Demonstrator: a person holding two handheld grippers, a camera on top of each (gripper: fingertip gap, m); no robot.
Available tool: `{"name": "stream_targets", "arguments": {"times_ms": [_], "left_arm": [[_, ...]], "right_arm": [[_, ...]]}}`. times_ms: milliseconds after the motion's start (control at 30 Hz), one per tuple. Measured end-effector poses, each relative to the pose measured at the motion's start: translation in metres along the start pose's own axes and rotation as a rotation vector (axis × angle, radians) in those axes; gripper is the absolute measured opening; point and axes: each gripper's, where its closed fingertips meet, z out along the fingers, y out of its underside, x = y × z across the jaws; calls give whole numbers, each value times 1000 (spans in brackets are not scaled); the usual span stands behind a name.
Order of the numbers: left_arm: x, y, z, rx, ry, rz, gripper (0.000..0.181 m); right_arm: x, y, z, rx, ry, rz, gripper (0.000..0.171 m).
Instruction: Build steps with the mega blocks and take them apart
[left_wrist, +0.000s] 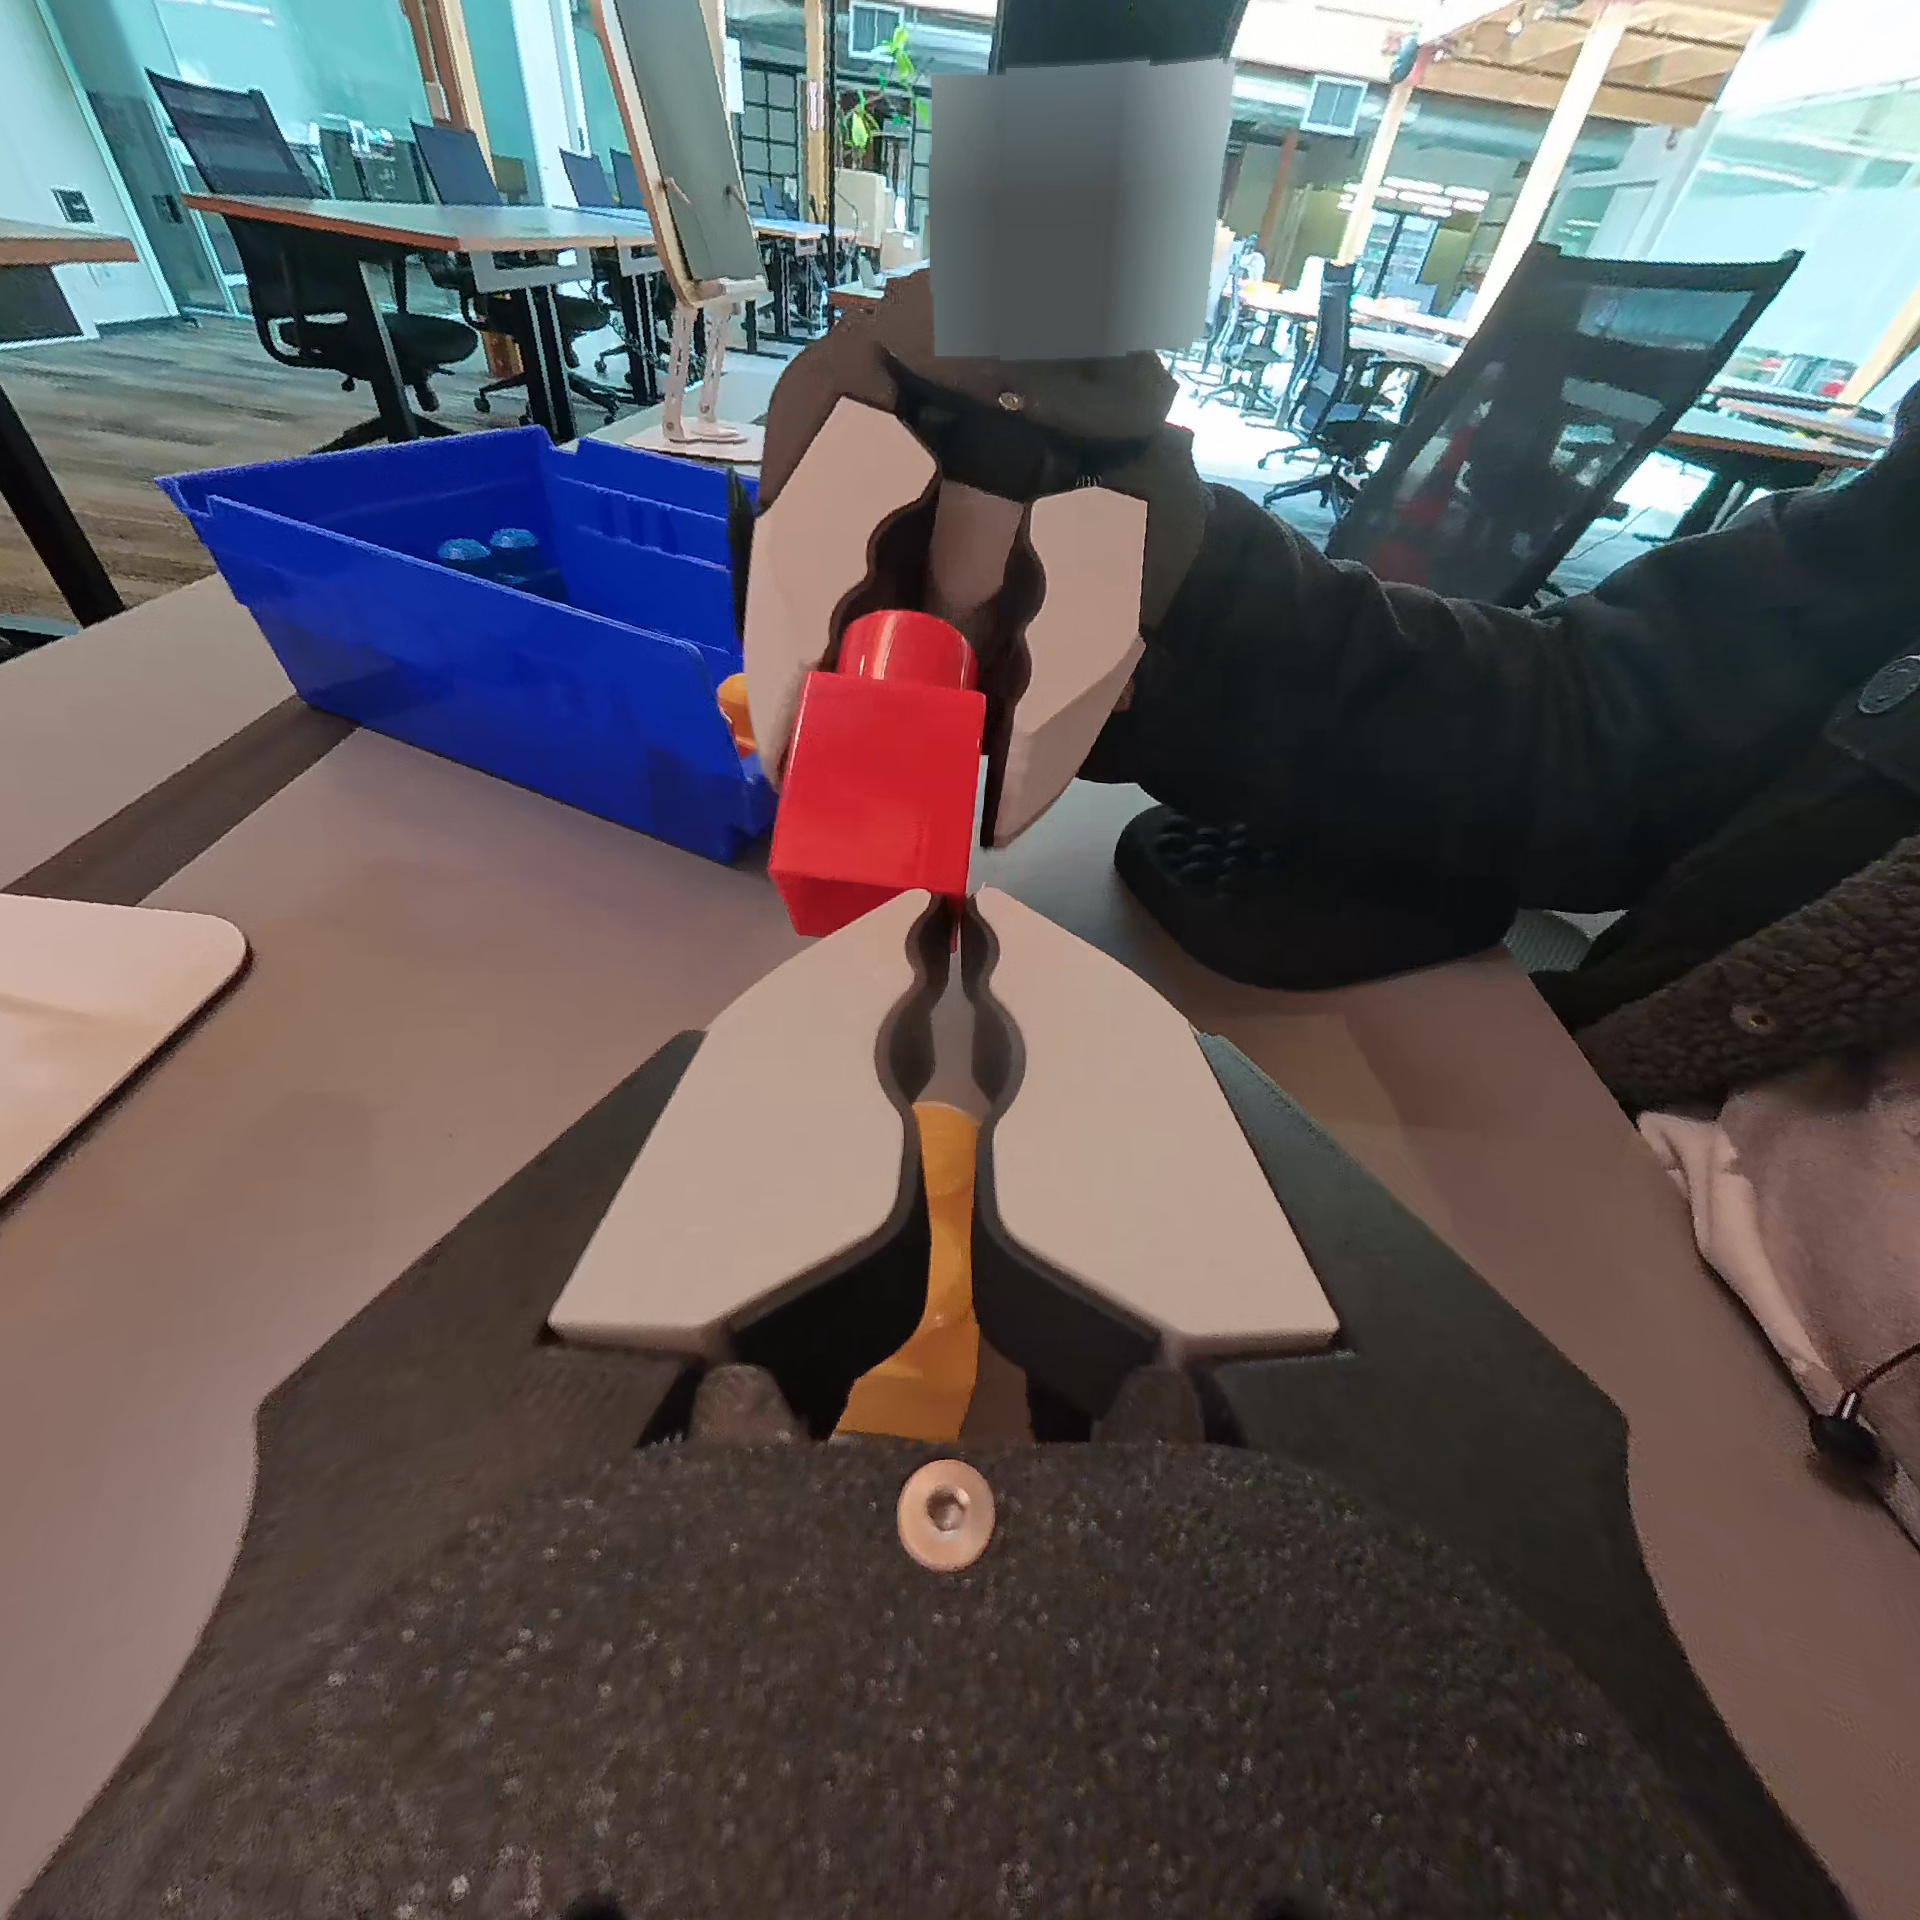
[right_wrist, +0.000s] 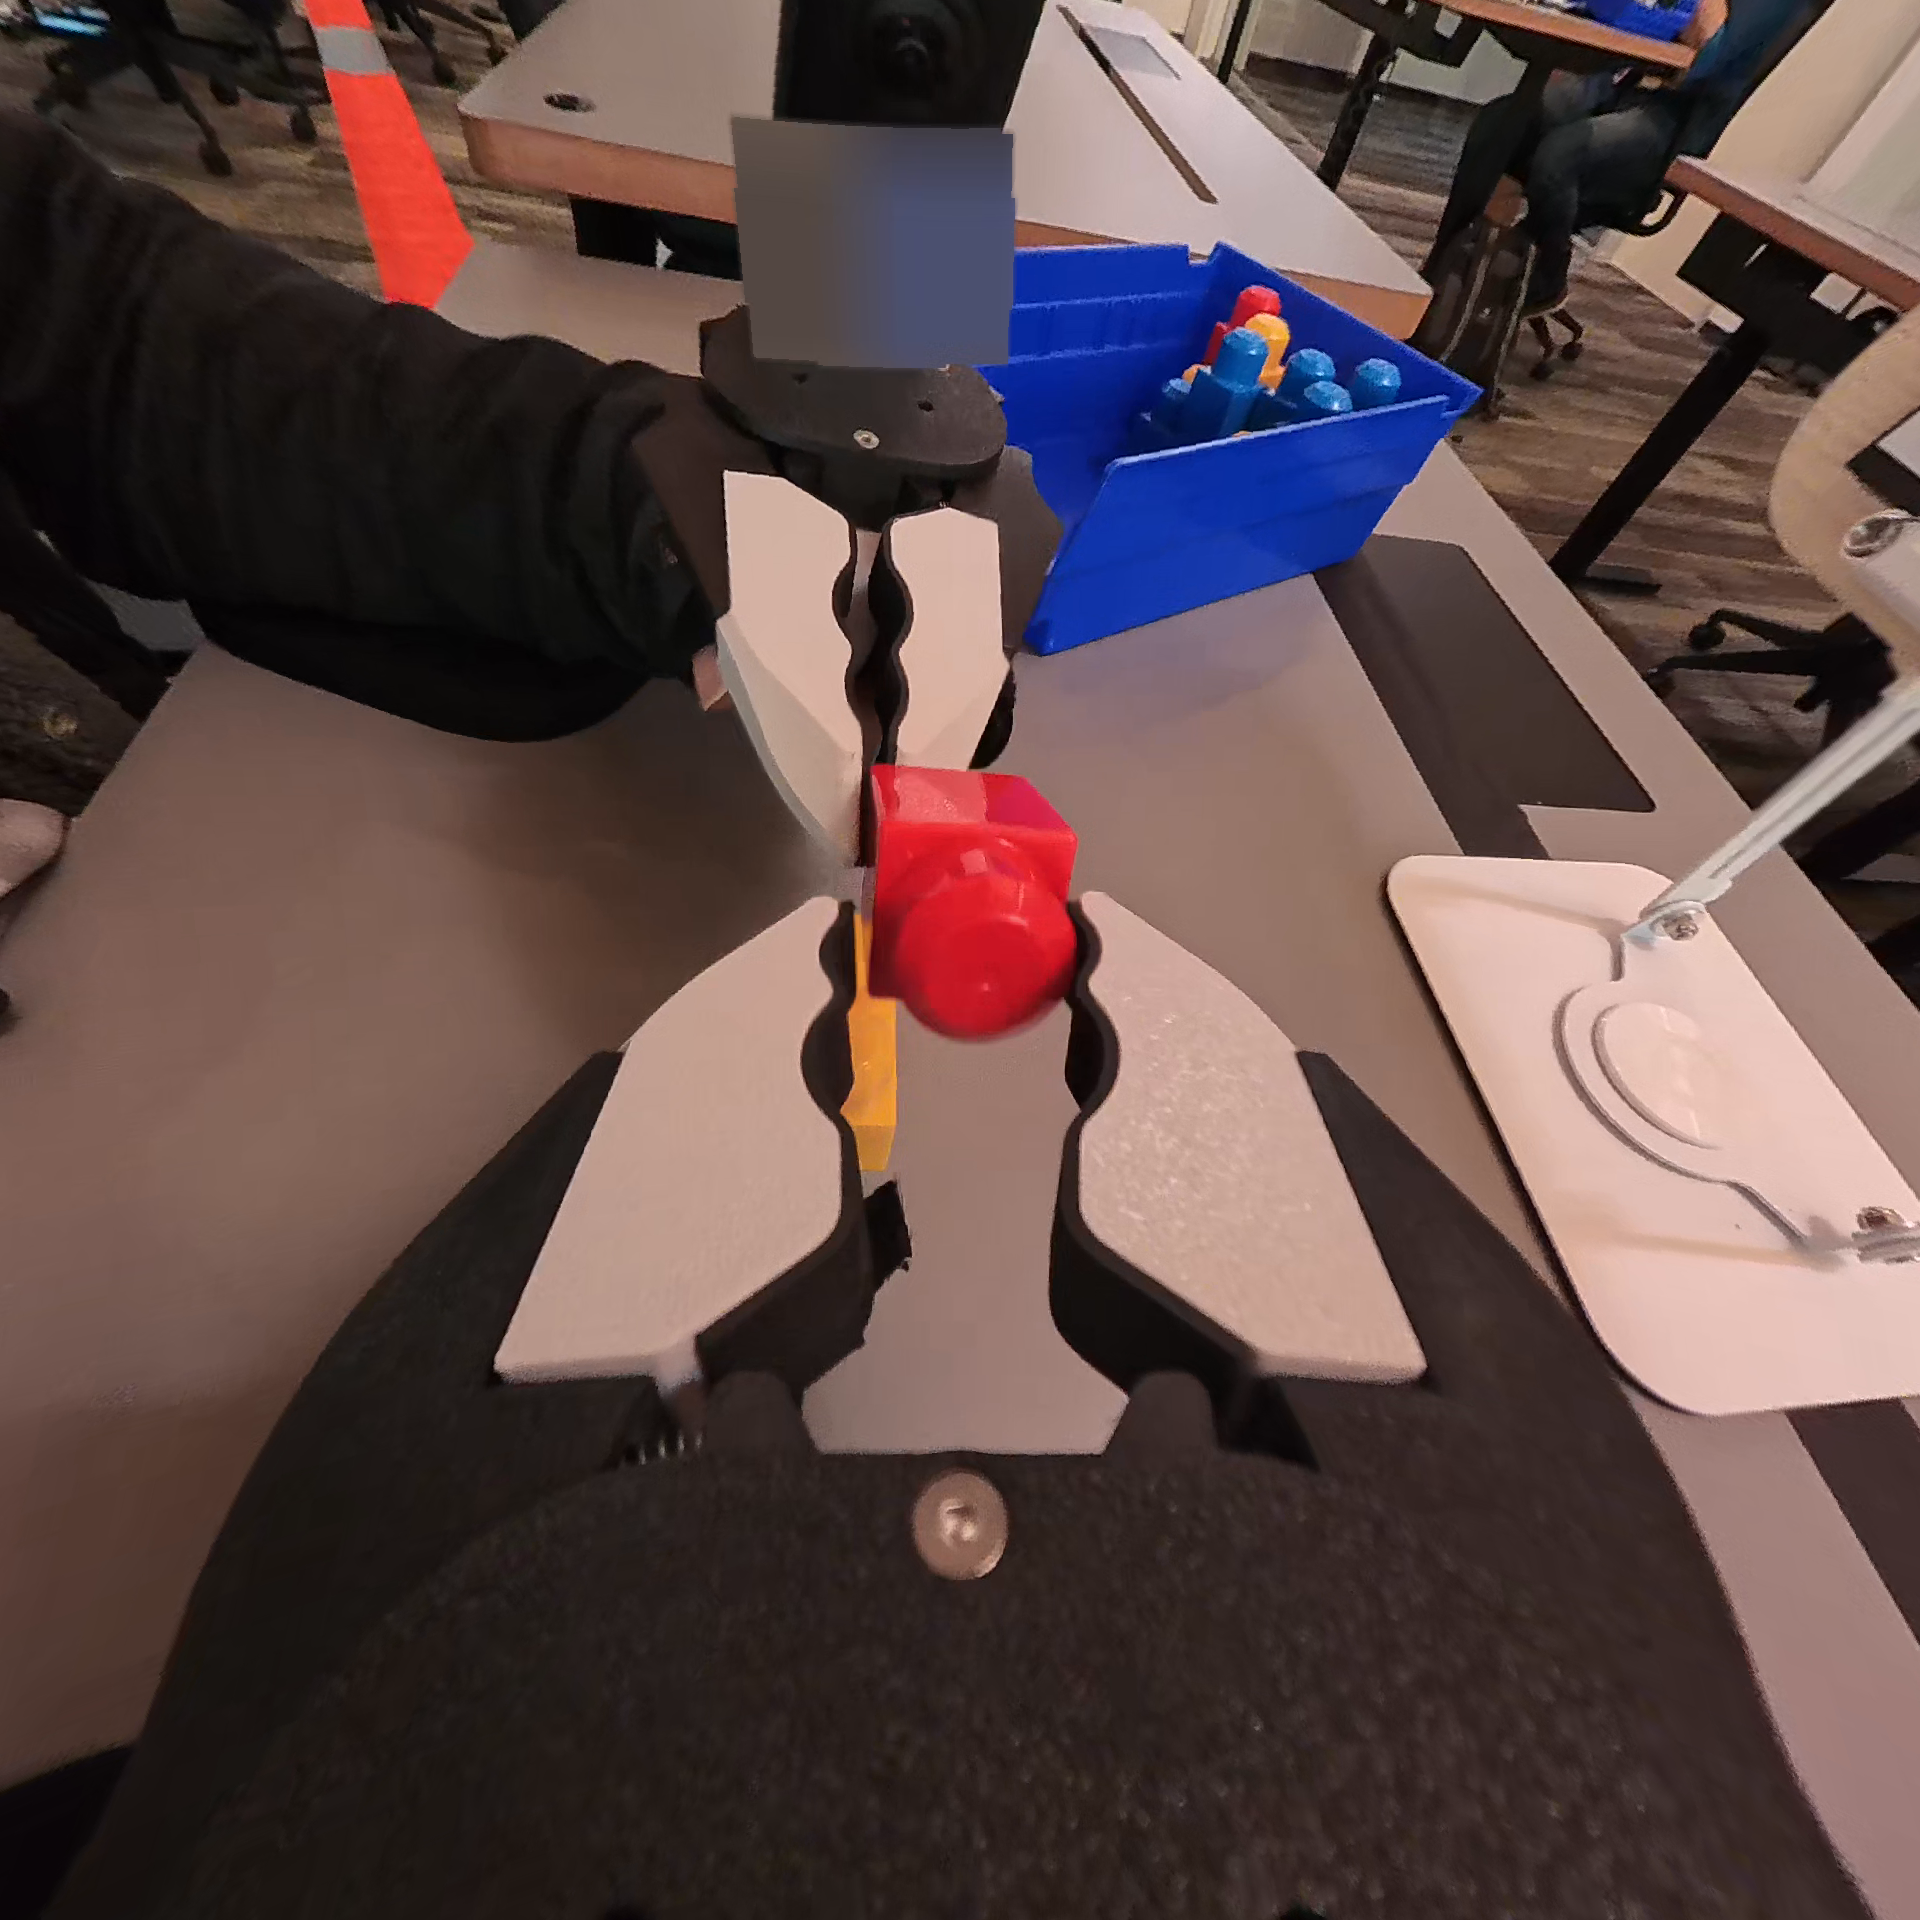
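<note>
Left gripper is pinching, jaws nearly closed, a thin wall of the red block, a yellow block showing beneath it; right gripper is bracketing the red block's stud, contact unclear. Both are meeting above the table. Judging progress: early or nearly dismantled, with most blocks lying in the blue bin.
</note>
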Motion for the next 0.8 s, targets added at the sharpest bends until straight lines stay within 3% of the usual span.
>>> {"name": "stream_targets", "arguments": {"times_ms": [267,333,500,567,633,800], "left_arm": [[-6,7,-2,-22,-11,-9,2],[-4,9,-1,-36,-6,-2,2],[-3,7,-1,-22,-7,8,2],[-3,8,-1,-33,-16,44,17],[-6,9,-2,-58,-36,56,33],[-14,13,-4,-83,-77,61,39]], "right_arm": [[8,-1,-13,19,28,29,38],[7,2,-10,6,22,23,30],[5,0,-13,-4,14,17,29],[7,-1,-18,-27,21,14,29],[15,-1,-31,-79,57,-9,29],[52,15,-88,-367,149,-45,29]]}}
